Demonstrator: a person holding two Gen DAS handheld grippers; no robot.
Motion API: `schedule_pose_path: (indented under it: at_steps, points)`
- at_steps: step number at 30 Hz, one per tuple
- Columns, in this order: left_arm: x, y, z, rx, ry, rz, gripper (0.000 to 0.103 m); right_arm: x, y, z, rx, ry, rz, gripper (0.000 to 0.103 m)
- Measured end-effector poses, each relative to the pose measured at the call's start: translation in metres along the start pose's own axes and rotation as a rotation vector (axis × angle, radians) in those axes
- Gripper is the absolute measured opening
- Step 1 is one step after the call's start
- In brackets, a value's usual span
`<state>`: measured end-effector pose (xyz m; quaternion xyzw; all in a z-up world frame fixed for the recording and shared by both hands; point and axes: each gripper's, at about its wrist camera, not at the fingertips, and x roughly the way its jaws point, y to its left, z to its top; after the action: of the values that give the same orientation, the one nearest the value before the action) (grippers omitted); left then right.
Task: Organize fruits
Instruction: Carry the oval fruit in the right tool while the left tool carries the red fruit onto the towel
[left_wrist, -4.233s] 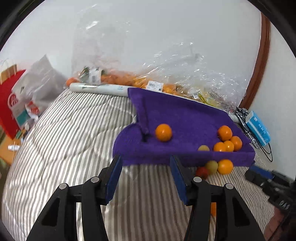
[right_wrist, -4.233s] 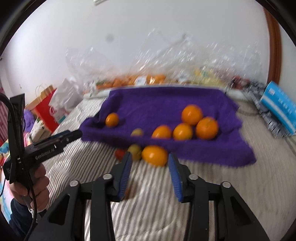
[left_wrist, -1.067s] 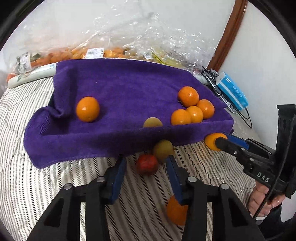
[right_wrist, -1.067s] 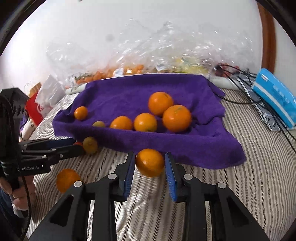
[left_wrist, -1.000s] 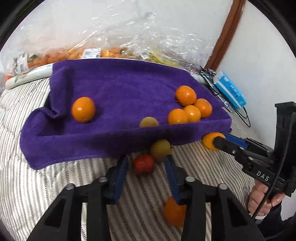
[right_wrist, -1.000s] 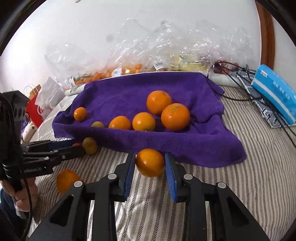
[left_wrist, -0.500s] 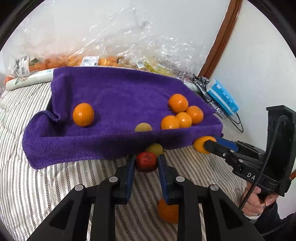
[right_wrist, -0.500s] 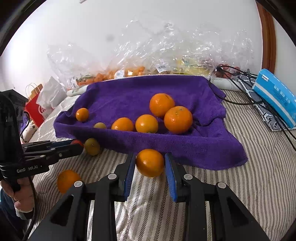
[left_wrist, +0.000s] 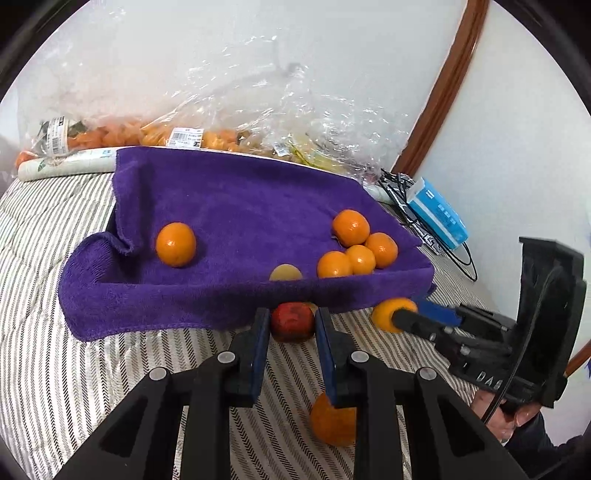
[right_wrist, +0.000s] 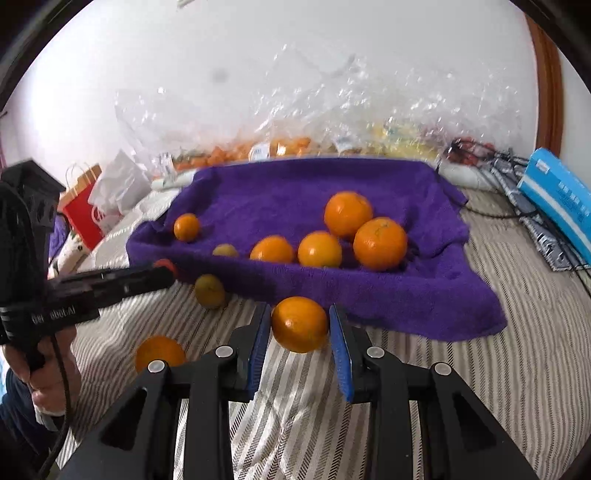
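1. My left gripper (left_wrist: 291, 328) has its jaws clamped on a small red fruit (left_wrist: 292, 321). The blue pads press both its sides, just ahead of the near hem of the purple towel (left_wrist: 229, 206).
2. My right gripper (right_wrist: 300, 328) has its jaws closed on an orange (right_wrist: 300, 324), gripped by both pads. The towel's front edge lies just beyond it.
3. In the left wrist view the right gripper shows off to the right of my left jaws, its tip at the same orange, with a hand (left_wrist: 506, 413) on its grip.
4. In the right wrist view the left gripper comes in from the left of my right jaws, with a speck of the red fruit at its tip.
5. A yellow-green fruit (right_wrist: 209, 291) sits on the striped bed cover (right_wrist: 498, 369), left of and slightly beyond the right jaws, near the left gripper's tip.
6. One loose orange (left_wrist: 332, 421) lies on the cover under the left gripper's right finger, nearer to me than the jaws.
7. On the towel, beyond both jaws: a cluster of four oranges (left_wrist: 356, 243), a single orange (left_wrist: 176, 244) well apart to the left, and a yellowish fruit (left_wrist: 285, 274) near the front fold.
8. Clear plastic bags (left_wrist: 236, 122) of produce line the wall behind the towel.
9. A blue box (left_wrist: 437, 218) and black cables (left_wrist: 406, 192) lie far right of the jaws.
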<state>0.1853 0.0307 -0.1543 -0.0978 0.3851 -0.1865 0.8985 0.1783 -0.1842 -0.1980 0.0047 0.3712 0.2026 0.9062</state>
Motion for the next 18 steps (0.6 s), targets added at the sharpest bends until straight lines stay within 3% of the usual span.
schedule_pose_path:
  at_steps: [8,18]
  points:
    - [0.000,0.005,0.001,-0.032,-0.006,0.009,0.024,0.021,0.006,-0.003,-0.022,0.109,-0.048,0.032]
    - [-0.009,0.008,0.009,-0.068,-0.032,0.010,0.024,-0.014,0.006,0.009,-0.019,0.000,-0.029,0.032]
